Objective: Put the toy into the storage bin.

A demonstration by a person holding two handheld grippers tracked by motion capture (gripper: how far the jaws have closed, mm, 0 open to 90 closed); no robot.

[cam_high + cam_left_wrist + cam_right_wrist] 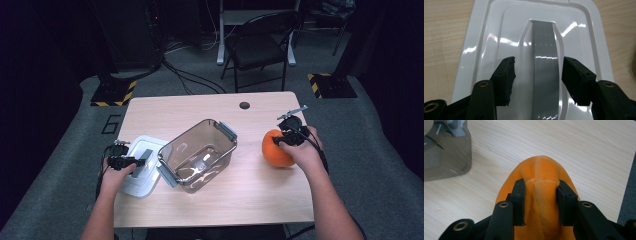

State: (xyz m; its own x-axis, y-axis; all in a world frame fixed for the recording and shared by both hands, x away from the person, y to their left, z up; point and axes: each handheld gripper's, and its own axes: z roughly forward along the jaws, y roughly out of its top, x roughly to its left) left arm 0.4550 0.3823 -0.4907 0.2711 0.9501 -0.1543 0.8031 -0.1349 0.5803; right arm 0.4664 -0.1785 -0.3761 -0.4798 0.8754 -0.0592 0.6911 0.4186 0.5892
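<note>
Pinching the orange plush ball point(541, 195) in my right gripper point(540, 197), pads pressed into its fabric; my left gripper point(537, 80) stands open, straddling the grey handle point(545, 65) of the white lid point(486, 45)

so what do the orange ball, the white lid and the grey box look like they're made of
Orange ball: soft plush fabric, fuzzy nap, stitched seams, dented by the tongs.
White lid: glossy hard plastic, sharp glints, probably.
Grey box: smoky see-through plastic, it seems.
</note>
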